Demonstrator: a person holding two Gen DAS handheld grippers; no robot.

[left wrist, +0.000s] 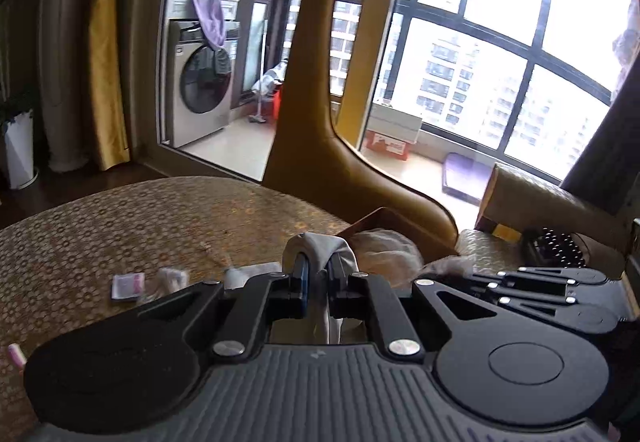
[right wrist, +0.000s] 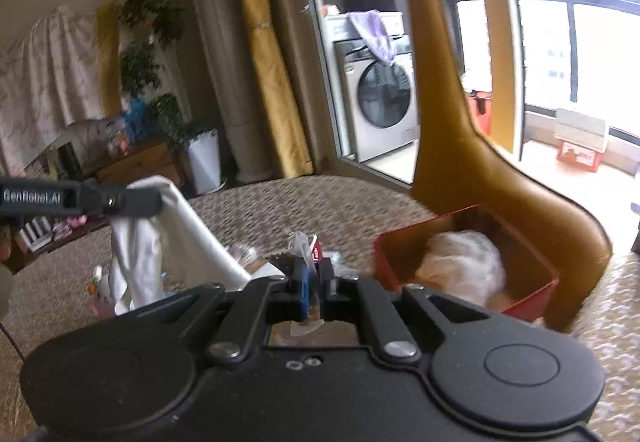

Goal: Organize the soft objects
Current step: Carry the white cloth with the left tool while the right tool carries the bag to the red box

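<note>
Two grippers are closed: left gripper (left wrist: 316,274) pinches a white cloth (left wrist: 320,246) at frame centre; right gripper (right wrist: 314,278) nips a clear wrapper (right wrist: 304,242). "GenRobot.AI" reads at left edge. Red box (right wrist: 536,302) at right holds white stuffing (right wrist: 464,262).

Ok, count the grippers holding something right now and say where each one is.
2. The left gripper is shut on a white cloth lifted above the table; the right gripper pinches a clear plastic wrapper just left of the red box.

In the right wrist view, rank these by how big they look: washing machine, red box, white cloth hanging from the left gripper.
1. red box, nearest the camera
2. white cloth and washing machine: look alike in size, so unranked; the machine stands far back.
</note>
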